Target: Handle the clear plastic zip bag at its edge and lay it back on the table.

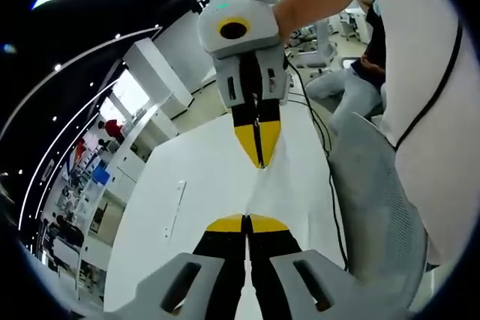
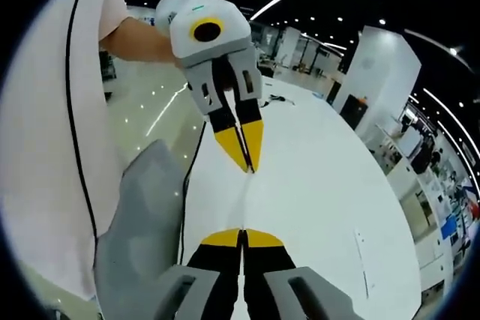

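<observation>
Both claws are pinched shut, tips facing each other, and the clear bag (image 1: 255, 189) hangs stretched between them as a thin, nearly edge-on sheet. In the left gripper view your left claw (image 1: 247, 222) rises at 6 o'clock and the right claw (image 1: 259, 148) comes down from 12; in the right gripper view the right claw (image 2: 242, 237) sits at 6 and the left claw (image 2: 247, 159) reaches in from 11. The bag (image 2: 244, 200) is held above the white counter (image 1: 202, 185), not on it. The plastic is so transparent you can barely judge how much edge each claw has, so a shallow bite could slip if you pull the claws further apart. Letting one side go first would leave the bag swinging from the other claw and landing folded. Lowering unevenly could drop it toward the counter's edge by the grey chair (image 2: 142, 222) at 8 o'clock.
</observation>
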`<state>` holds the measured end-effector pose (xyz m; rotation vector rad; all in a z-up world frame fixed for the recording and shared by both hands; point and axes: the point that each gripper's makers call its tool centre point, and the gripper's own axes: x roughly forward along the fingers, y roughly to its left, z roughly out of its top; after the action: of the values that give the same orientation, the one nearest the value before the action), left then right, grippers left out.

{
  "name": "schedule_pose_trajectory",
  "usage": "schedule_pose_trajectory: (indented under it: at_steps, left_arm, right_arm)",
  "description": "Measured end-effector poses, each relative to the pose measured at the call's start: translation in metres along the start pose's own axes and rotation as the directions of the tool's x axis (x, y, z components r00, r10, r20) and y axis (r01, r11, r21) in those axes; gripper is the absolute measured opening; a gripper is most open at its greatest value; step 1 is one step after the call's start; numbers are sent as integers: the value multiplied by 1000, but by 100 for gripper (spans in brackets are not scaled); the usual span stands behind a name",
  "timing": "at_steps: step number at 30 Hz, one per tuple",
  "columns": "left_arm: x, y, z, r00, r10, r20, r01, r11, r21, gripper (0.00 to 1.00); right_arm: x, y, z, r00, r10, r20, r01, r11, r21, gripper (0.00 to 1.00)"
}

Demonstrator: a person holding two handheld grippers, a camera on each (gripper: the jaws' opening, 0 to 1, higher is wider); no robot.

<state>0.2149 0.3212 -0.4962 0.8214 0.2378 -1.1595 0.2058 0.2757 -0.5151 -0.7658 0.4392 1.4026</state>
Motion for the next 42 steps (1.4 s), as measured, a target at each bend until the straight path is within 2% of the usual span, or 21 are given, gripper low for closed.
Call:
schedule_pose_trajectory:
  at_steps: [13, 19, 23, 27, 32, 36, 42]
  left_arm:
    - [4, 2, -4, 1000, 14, 7, -14, 1000, 12, 0]
    - [4, 6, 1, 999, 34, 26, -34, 999, 12, 10]
    - [3, 5, 9, 998, 33, 46, -34, 999, 20, 11]
    - [7, -2, 20, 998, 8, 68, -11, 999, 36, 9]
    - [17, -16, 29, 997, -46, 61, 42, 996, 73, 5]
    - [22, -20, 34, 997, -52, 64, 46, 995, 91, 6]
    - [32, -24, 28, 997, -79, 3, 78, 989, 128, 1]
  right_arm:
    - [-1, -5, -4, 999, -36, -35, 35, 999, -28, 0]
    - [0, -9, -8, 997, -55, -61, 52, 998, -36, 0]
    - [2, -10, -12, 995, -66, -80, 63, 997, -45, 0]
    - [4, -11, -13, 993, -72, -90, 67, 997, -47, 0]
    - [6, -10, -13, 992, -76, -103, 71, 996, -55, 0]
    - [8, -8, -12, 992, -72, -106, 67, 996, -55, 0]
    - [11, -5, -8, 991, -70, -111, 63, 996, -64, 0]
